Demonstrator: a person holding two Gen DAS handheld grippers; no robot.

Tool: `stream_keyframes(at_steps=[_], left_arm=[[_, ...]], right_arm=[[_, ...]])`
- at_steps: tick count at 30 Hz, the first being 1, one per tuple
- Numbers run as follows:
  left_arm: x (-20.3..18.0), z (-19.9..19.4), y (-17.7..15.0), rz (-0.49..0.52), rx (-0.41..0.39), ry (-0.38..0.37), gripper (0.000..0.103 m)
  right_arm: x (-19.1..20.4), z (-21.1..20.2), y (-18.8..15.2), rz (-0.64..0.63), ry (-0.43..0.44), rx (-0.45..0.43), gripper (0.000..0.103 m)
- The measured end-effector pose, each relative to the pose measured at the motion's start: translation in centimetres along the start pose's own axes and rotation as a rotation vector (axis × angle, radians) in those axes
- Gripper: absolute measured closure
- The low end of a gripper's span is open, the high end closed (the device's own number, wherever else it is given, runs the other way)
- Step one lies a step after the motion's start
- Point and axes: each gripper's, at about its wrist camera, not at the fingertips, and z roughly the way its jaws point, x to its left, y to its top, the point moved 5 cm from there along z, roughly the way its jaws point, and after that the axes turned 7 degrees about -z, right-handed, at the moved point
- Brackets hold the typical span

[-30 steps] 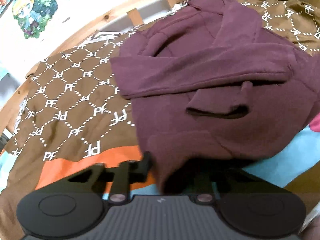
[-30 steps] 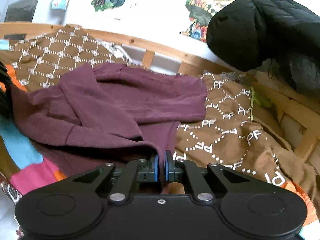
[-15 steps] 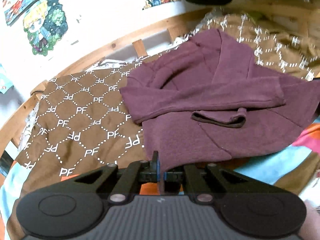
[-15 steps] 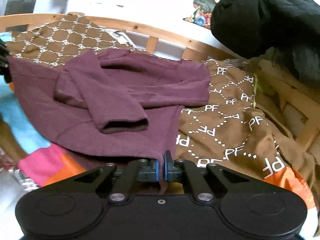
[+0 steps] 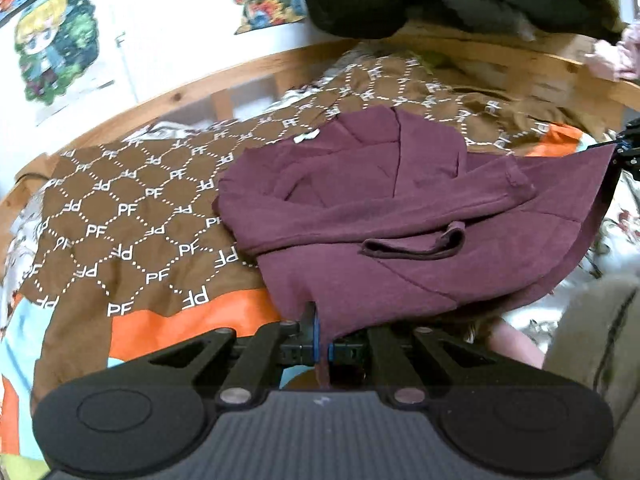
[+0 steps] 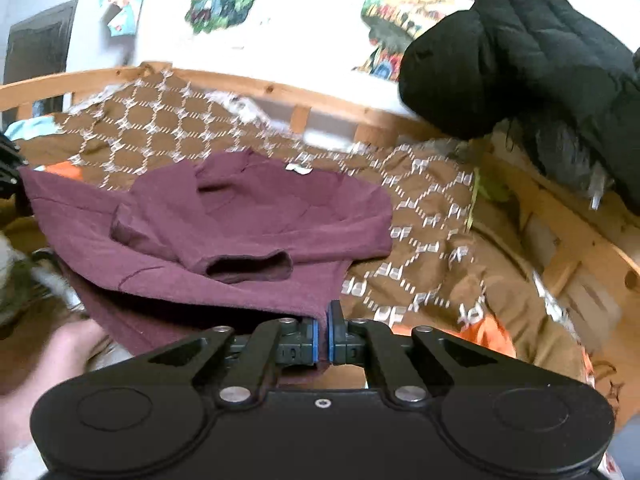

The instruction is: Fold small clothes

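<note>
Two grippers share one garment, a maroon long-sleeved top lying on a brown PF-patterned blanket spread over a wooden-railed bed. Going from the left, the left gripper has its blue-padded jaws closed to a sliver on the hem corner nearest the blanket's orange band, with a tongue of cloth hanging down through them. Across the middle, the top's collar end rests toward the far rail, both sleeves lie folded over the chest, and one cuff gapes open toward the hem. At the right, the right gripper pinches the other hem corner just as tightly, its jaws all but touching with maroon fabric caught between. The hem edge between the two corners looks raised off the bed, while the shoulder end stays down on the blanket. Judged from its drape, the knit is soft, light and limp; it will sag wherever it is unsupported and the loose sleeves may slide if the cloth is tipped sharply. Hem corners look like the right hold for carrying the lower half toward the collar, keeping the edge taut between both grips. A black padded jacket hangs over the bed's far right corner, well apart.
</note>
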Motion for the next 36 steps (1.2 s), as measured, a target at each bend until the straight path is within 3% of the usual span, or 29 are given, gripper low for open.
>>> stream_keyframes(at_steps=[5, 10, 15, 21, 25, 29, 36], left_arm=[[2.1, 0.0, 1.9, 0.007, 0.036, -0.055, 0.100], [3.9, -0.3, 8.0, 0.036, 0.002, -0.032, 0.099], [5.8, 2.0, 14.7, -0.001, -0.039, -0.028, 0.099], [7.9, 10.6, 22.3, 0.029, 0.082, 0.034, 0.099], [9.5, 17.3, 25.4, 0.102, 0.207, 0.076, 0.099], [10.2, 23.8, 26.2, 0.129, 0.272, 0.071, 0.099], [12.9, 34.7, 24.6, -0.046, 0.397, -0.039, 0.099]], right_arm=[[0.7, -1.4, 2.5, -0.030, 0.040, 0.083, 0.100], [-1.5, -0.5, 8.2, -0.131, 0.033, 0.154, 0.100], [-5.9, 3.7, 14.4, -0.210, -0.013, 0.232, 0.100], [-10.2, 12.7, 18.9, -0.150, -0.053, 0.262, 0.100], [-12.3, 20.1, 20.0, -0.133, -0.009, 0.317, 0.100], [-14.7, 28.7, 20.4, -0.049, 0.075, 0.387, 0.099], [-17.0, 38.7, 16.5, 0.050, 0.214, 0.493, 0.099]])
